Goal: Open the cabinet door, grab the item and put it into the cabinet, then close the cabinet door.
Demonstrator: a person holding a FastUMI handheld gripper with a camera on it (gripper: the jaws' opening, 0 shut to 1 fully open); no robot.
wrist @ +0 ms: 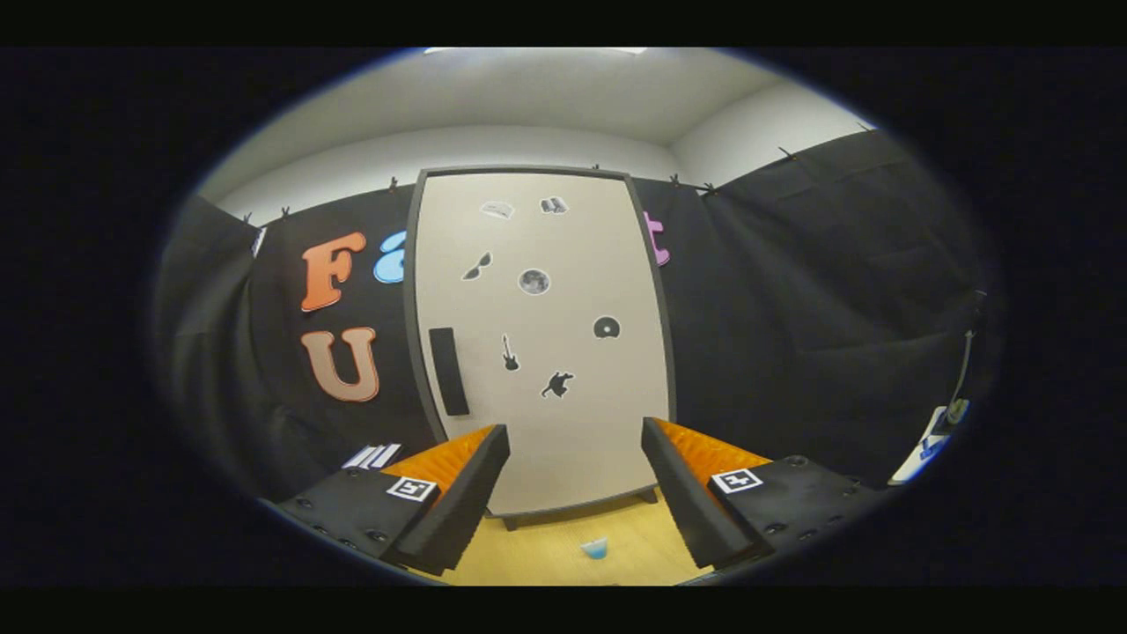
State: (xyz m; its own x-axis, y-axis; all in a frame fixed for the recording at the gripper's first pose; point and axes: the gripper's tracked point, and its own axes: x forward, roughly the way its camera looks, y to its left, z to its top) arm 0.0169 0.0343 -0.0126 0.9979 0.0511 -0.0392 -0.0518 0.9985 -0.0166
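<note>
While the booth's black cloth wall point(792, 291) hangs behind everything, the cabinet point(539, 335) stands upright on the wooden desk point(546, 550) beyond the claw, its pale door point(572, 431) shut and framed in a dark edge; a dark vertical handle point(448, 371) sits near the door's left edge, and small dark stickers point(534, 282) are scattered over the door's face; the claw point(574, 493) is spread wide apart and holds nothing; the item, a small blue cup point(594, 549), rests on the desk between the fingers, just in front of the cabinet's foot.
</note>
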